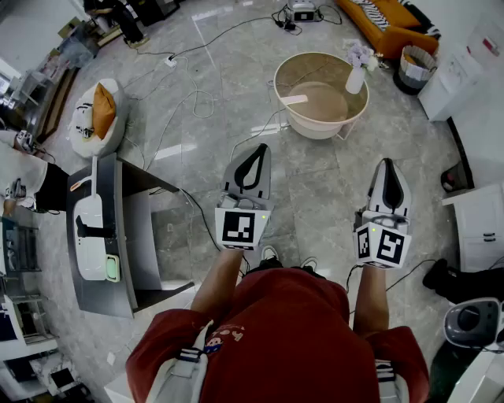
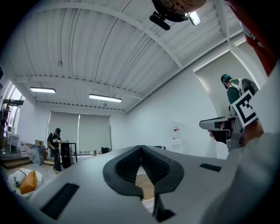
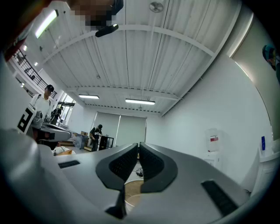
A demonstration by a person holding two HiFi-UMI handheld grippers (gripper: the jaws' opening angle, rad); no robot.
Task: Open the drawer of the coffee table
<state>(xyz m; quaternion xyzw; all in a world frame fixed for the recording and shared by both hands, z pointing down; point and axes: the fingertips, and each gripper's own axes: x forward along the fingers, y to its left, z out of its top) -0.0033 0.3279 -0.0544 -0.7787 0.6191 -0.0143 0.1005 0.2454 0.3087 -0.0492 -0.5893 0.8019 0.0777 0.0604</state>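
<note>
The round beige coffee table (image 1: 283, 79) stands on the marble floor ahead of me, with a white vase (image 1: 356, 79) on its right rim. I cannot make out its drawer. My left gripper (image 1: 253, 156) and right gripper (image 1: 389, 169) are held side by side at waist height, short of the table and pointing toward it. Both are shut with nothing between the jaws. In the left gripper view, the left gripper (image 2: 141, 148) has its tips meeting, and a bit of the beige table (image 2: 146, 188) shows below them. The right gripper (image 3: 138, 146) looks the same in the right gripper view.
A dark side table (image 1: 126, 236) carrying a white appliance stands at my left. A white beanbag with an orange cushion (image 1: 98, 114) lies further back. Cables (image 1: 189, 102) run over the floor. An orange sofa (image 1: 390, 24), a basket (image 1: 416, 67) and a white cabinet (image 1: 480, 228) are on the right.
</note>
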